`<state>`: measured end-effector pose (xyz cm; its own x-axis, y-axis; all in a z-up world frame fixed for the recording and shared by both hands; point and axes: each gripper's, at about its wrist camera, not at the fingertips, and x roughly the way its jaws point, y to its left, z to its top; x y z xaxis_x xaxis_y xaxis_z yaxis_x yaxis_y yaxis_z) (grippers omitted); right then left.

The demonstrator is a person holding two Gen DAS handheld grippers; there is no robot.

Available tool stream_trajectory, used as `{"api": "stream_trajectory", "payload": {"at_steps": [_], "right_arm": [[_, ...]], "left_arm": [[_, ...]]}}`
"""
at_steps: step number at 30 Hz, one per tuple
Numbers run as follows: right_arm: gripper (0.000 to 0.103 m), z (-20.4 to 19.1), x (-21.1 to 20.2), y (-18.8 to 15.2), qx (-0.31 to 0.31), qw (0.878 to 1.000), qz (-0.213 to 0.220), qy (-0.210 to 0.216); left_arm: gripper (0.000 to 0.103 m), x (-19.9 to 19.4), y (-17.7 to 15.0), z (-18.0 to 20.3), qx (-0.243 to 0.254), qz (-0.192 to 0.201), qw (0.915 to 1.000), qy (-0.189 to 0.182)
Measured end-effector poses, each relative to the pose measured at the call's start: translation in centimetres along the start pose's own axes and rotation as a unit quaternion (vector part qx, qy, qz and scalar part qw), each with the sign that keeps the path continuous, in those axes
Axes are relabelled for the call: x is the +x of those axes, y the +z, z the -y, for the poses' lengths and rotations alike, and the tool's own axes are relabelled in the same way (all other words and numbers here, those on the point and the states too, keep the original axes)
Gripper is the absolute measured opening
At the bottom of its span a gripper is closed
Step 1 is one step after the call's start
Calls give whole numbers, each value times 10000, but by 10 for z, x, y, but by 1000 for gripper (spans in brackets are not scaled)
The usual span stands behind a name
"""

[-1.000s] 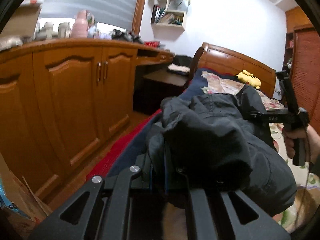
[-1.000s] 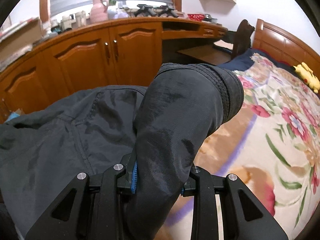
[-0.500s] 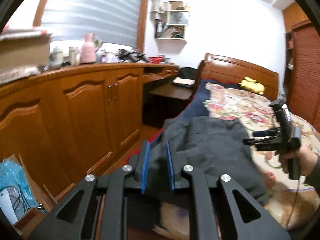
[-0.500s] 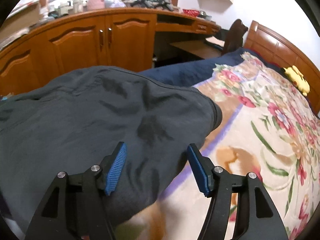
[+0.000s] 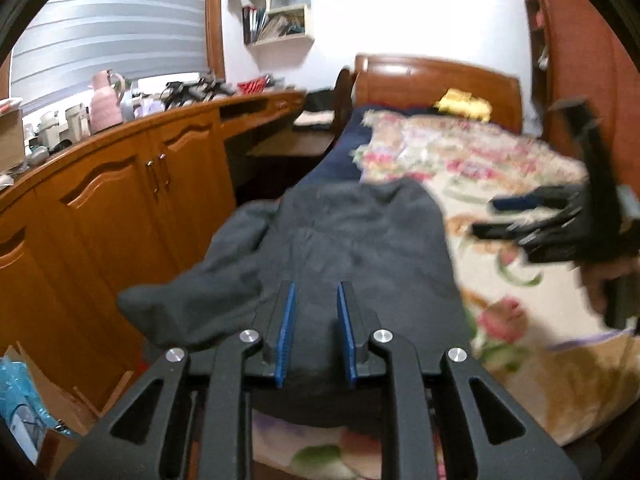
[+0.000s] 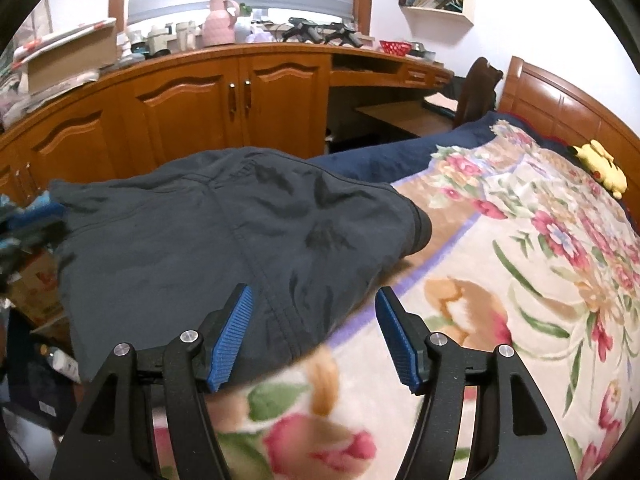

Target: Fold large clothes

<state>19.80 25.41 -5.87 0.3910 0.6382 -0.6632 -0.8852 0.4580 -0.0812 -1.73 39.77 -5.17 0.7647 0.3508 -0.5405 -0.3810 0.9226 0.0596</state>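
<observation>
A dark grey garment (image 6: pixel 224 236) is lying folded on the floral blanket (image 6: pixel 532 280), along the bed's edge toward 9 o'clock, nearest the wooden cabinets (image 6: pixel 192 108). The left gripper (image 5: pixel 316 320) is hovering above its near end, its 2 jaws opening, a narrow gap between the blue pads (image 5: pixel 286 336), no cloth pinched. The right gripper (image 6: pixel 312 336) is hanging with jaws spread wide, gripping nothing, the garment's hem showing between them. A yellow plush toy (image 6: pixel 602 164) is sitting at 2 o'clock near the headboard (image 6: pixel 560 100).
</observation>
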Motion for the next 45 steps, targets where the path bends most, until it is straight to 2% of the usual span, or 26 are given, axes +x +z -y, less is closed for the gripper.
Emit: {"api": "stream_trajectory", "payload": {"at_steps": [5,7,10,18,21,25,32,41,45], "right_arm": [[65,-1,-8,-9,-98,9999,39,35],[65,-3,-11,-11,-137,9998,114,61],[65,-6,-16,-15,-134,9996,175,167],[65,-13,-29,-21,-132,9987,332,363],[66,-12,-37,-26,-76,9985,402,352],[75,-5,-52,-34,34,9981,492,356],[83,15,-88,-55,231,9973,674,180],[83,51,-147,-96,534,9932,981,-339],[83,65,-171,-118,606,9914,1011,-573]], "left_arm": [[19,30,-21,-24,-155,-330,9987,362],[19,38,-29,-34,-141,-403,9971,633],[19,47,-39,-49,-461,-510,9964,499],[20,29,-41,-42,-442,-316,9972,510],[25,17,-36,-39,-491,-222,9975,453],[34,3,-27,-32,-493,-56,9980,403],[39,-31,-10,5,-396,244,9988,121],[42,-69,9,83,-26,695,9974,-202],[42,-80,16,122,69,843,9953,-475]]}}
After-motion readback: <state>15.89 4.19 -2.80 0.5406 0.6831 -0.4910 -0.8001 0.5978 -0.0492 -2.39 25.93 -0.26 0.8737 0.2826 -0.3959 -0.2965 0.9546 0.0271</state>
